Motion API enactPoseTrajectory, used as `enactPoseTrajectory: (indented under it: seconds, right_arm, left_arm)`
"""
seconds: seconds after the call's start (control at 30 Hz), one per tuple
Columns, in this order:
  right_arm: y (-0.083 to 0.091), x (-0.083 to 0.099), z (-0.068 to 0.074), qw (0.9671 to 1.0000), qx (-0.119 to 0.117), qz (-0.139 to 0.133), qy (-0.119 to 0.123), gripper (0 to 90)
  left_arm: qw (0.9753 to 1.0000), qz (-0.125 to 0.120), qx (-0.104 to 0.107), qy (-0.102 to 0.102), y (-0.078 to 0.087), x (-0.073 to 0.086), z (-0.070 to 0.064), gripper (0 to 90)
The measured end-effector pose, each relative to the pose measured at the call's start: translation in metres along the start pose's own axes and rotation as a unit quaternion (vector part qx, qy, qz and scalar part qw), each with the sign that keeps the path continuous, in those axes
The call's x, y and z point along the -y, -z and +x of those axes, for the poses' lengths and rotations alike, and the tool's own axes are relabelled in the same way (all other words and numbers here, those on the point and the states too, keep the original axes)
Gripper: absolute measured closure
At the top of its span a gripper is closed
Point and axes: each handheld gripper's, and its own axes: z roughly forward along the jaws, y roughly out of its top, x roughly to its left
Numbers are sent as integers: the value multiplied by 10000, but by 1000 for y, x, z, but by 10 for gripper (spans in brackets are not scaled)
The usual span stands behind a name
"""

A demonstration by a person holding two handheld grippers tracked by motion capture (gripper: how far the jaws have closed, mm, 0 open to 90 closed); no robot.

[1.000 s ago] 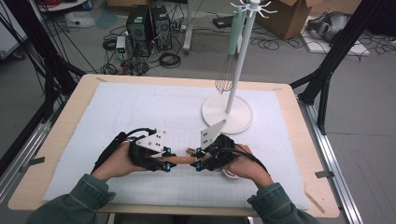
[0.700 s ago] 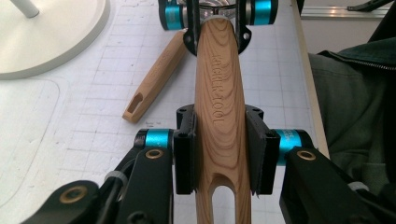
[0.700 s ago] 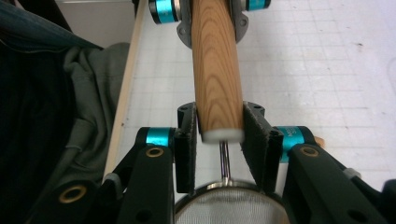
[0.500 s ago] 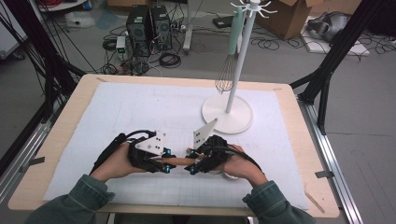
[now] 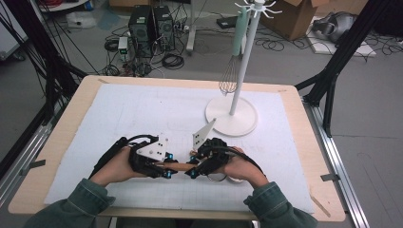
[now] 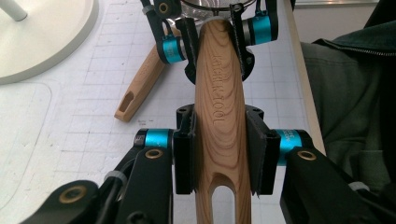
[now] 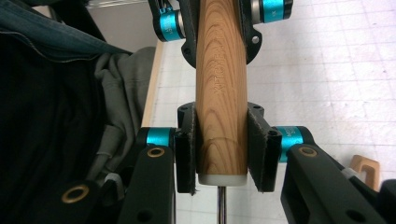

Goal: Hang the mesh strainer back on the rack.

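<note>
Wooden handle [image 6: 218, 107] pinched at both ends, low centre of the high view.
Left gripper [image 6: 219, 156] and right gripper [image 7: 219, 144] both clamp it; hanging on the stand [image 5: 231, 116] looks undone.

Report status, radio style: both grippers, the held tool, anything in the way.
Left gripper and right gripper both shut on wooden handle, one at each end. Second wooden handle lies on the mat beside. Whisk hangs on the rack, well away.
</note>
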Motion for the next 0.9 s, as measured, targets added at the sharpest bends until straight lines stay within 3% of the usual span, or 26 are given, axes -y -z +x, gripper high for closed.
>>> enactPoseTrajectory:
  seconds: [0.13, 0.27, 0.33, 0.63, 0.8, 0.9]
  right_arm:
    - [1, 0, 4, 9997, 221, -77, 86, 682]
    - [4, 4, 7, 9988, 463, -154, 95, 683]
    - [5, 6, 7, 9981, 556, -243, 81, 683]
    - [4, 4, 9, 9941, 946, -516, 84, 683]
    - [-2, 3, 11, 9944, 879, -589, 56, 682]
    - [-5, 2, 12, 9943, 845, -641, 53, 682]
  left_arm:
    - [9993, -224, -61, 287, 4, 3, 4, 615]
    - [9957, -617, -72, 683, 13, 9, 11, 526]
    - [9942, -718, -44, 797, 16, 11, 13, 525]
    - [9913, -832, 69, 1017, 18, 12, 16, 531]
    - [9911, -842, 49, 1027, 22, 14, 17, 606]
    - [9905, -869, 143, 1053, 25, 15, 16, 630]
